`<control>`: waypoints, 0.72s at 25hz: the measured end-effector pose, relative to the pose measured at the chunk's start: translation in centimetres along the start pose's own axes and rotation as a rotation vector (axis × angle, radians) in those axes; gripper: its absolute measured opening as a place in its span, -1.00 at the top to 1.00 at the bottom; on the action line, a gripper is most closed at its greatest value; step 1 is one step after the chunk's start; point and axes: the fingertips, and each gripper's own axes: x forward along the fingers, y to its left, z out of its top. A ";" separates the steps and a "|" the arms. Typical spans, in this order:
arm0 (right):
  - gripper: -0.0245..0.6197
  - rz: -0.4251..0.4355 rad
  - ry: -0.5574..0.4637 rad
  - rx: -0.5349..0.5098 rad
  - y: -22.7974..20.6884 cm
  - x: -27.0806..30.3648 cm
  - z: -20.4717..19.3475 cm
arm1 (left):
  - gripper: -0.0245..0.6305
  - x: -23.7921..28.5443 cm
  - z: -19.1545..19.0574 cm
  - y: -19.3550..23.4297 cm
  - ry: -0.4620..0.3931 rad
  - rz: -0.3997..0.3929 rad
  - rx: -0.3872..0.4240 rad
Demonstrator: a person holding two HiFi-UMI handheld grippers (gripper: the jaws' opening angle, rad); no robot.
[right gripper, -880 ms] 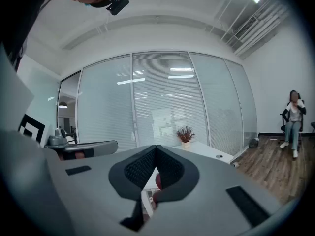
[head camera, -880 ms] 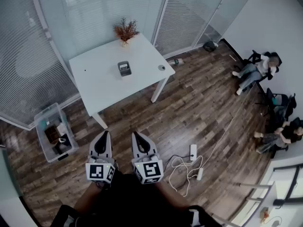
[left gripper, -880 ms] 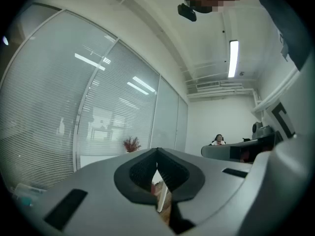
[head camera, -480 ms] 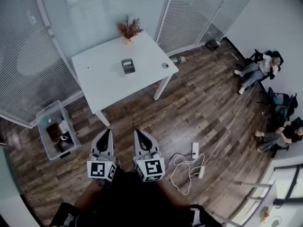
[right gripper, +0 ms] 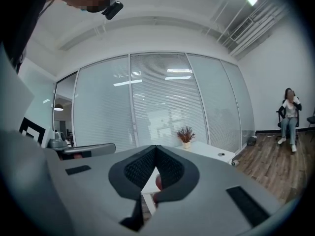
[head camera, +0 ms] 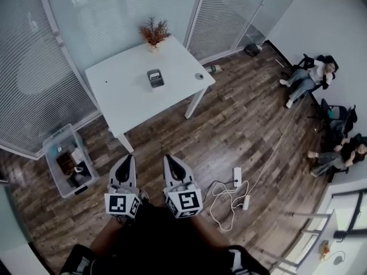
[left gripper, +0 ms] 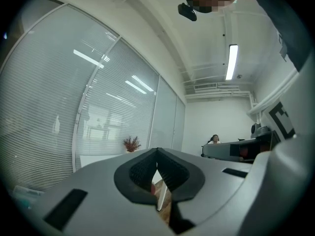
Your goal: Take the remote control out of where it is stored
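Remote control itself not made out; judged to be stored in the small dark holder (head camera: 155, 78) standing near the middle of the white table (head camera: 123, 105), well apart from both grippers. Likely trouble from here: lifting or tipping the light holder along with the remote if pulled one-handed with nothing bracing it; knocking it over if approached with jaws clenched. Seen from above only as a dark grey box with a paler top, too small to show buttons or outline. Farther back on the table, a reddish dried plant (head camera: 152, 33); near the right edge, a small round object (head camera: 198, 76). In the foreground, left gripper (head camera: 127, 164) and right gripper (head camera: 171, 165) side by side, roughly level, both clenched on nothing. On the wooden floor, a clear storage bin (head camera: 67, 160) at left, tangled white cable (head camera: 226, 202) at right. Seated people (head camera: 307, 79) along the right wall.
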 end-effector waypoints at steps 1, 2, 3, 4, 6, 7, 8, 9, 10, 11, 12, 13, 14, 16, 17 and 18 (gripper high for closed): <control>0.92 -0.003 0.000 0.005 0.5 0.1 -0.1 | 0.90 -0.2 0.1 0.4 -0.002 -0.006 0.002; 0.92 -0.005 -0.001 0.007 1.1 0.3 -0.2 | 0.90 -0.4 0.3 0.8 -0.005 -0.013 0.004; 0.92 -0.008 -0.002 0.005 1.6 0.6 -0.3 | 0.90 -0.5 0.4 1.2 -0.009 -0.020 0.005; 0.92 -0.013 -0.002 -0.002 2.0 0.9 -0.5 | 0.90 -0.6 0.4 1.6 -0.011 -0.026 0.004; 0.92 -0.028 0.001 -0.007 2.5 1.4 -0.9 | 0.90 -0.7 0.1 2.5 -0.005 -0.039 0.001; 0.92 -0.039 0.005 -0.007 2.7 1.5 -1.2 | 0.90 -0.7 -0.2 2.8 0.004 -0.048 -0.001; 0.92 -0.049 0.009 -0.006 3.0 1.6 -1.4 | 0.91 -0.6 -0.5 3.1 0.016 -0.056 -0.001; 0.92 -0.056 0.010 -0.007 3.2 1.6 -1.5 | 0.91 -0.6 -0.8 3.3 0.026 -0.064 0.000; 0.92 -0.060 0.007 -0.009 3.4 1.7 -1.5 | 0.90 -0.6 -1.0 3.5 0.032 -0.069 0.000; 0.92 -0.061 0.005 -0.013 3.6 1.7 -1.4 | 0.91 -0.6 -0.9 3.6 0.033 -0.072 -0.001; 0.92 -0.061 0.006 -0.016 3.7 1.9 -1.4 | 0.90 -0.6 -0.8 3.7 0.029 -0.071 -0.004; 0.92 -0.062 0.009 -0.017 3.7 2.1 -1.4 | 0.91 -0.6 -0.7 3.8 0.022 -0.068 -0.009; 0.92 -0.064 0.013 -0.017 3.5 2.3 -1.4 | 0.91 -0.4 -0.5 3.9 0.016 -0.063 -0.013; 0.92 -0.063 0.013 -0.019 2.9 3.0 -1.2 | 0.91 0.4 -0.4 4.0 0.017 -0.055 -0.012; 0.92 -0.060 0.011 -0.020 2.5 3.3 -1.0 | 0.90 0.9 -0.5 4.0 0.021 -0.053 -0.007; 0.92 -0.057 0.009 -0.021 2.1 3.7 -0.9 | 0.91 1.5 -0.5 4.0 0.026 -0.049 0.001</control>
